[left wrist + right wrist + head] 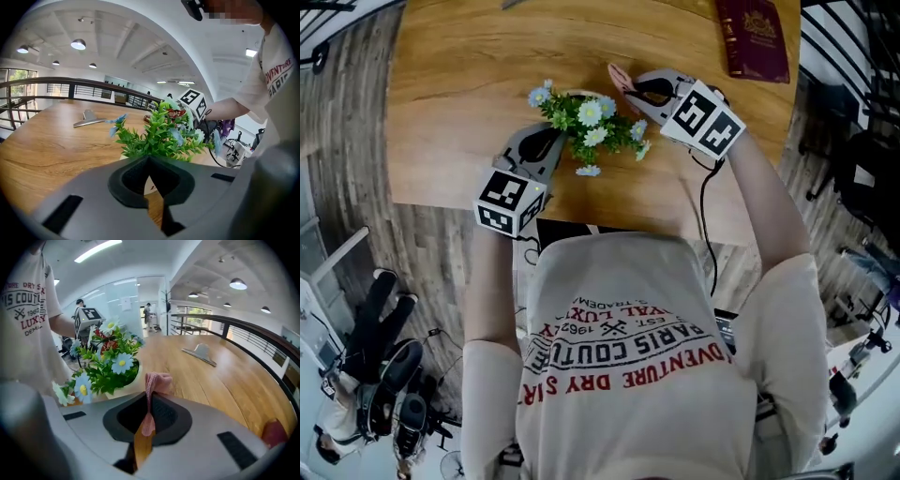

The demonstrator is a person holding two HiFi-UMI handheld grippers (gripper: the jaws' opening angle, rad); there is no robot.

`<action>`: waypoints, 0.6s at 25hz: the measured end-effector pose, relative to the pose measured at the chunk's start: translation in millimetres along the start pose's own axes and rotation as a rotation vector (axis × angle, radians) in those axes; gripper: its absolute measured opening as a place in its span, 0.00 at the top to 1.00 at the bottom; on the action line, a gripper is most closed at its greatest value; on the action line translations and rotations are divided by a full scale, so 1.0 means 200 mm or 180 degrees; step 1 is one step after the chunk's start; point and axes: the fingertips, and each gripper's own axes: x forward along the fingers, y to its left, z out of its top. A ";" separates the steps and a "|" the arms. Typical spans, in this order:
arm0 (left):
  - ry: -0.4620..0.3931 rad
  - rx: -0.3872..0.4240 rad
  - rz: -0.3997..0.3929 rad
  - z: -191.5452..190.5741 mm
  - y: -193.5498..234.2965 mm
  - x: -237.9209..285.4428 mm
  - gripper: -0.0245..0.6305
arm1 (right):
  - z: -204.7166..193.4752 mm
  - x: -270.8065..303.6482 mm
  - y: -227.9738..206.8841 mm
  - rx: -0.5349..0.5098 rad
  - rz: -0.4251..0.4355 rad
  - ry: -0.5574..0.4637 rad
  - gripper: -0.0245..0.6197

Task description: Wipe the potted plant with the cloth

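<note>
Right gripper [147, 401] is pinching the pink cloth [157, 381] with the potted plant [108, 365] just ahead-left of it, left gripper [150, 158] is sitting closed, empty, the plant right in front; wiping is seemingly barely beginning.

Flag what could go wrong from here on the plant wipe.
1. Only a small tuft of cloth sticks past the right hand-held gripper, so its hard tips may scrape the plant instead.
2. The left hand-held gripper is shut beside the pot, apparently not gripping it; a sideways wipe could slide or tip it.
</note>
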 end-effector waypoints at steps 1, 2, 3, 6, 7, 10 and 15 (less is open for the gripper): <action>0.0000 -0.0010 0.0014 0.00 0.00 0.00 0.94 | 0.02 0.03 0.00 -0.0111 0.0130 0.0029 0.90; -0.0004 -0.0034 0.0034 0.00 0.00 0.01 0.94 | 0.04 0.05 -0.01 -0.0216 0.0250 0.0055 0.90; -0.0017 -0.0073 0.0055 0.00 0.00 0.01 0.94 | 0.07 0.07 -0.01 -0.0316 0.0358 0.0075 0.90; -0.0078 -0.0216 0.0102 0.01 0.01 0.02 0.94 | 0.17 0.13 -0.03 -0.0552 0.0619 0.0099 0.90; -0.0091 -0.0239 0.0113 0.01 0.01 0.01 0.94 | 0.20 0.15 -0.03 -0.0607 0.0704 0.0101 0.90; -0.0095 -0.0237 0.0128 0.02 0.01 0.00 0.94 | 0.25 0.21 0.01 -0.0776 0.0976 0.0145 0.90; -0.0109 -0.0282 0.0133 0.02 0.01 0.00 0.94 | 0.26 0.28 0.06 -0.1109 0.1253 0.0360 0.90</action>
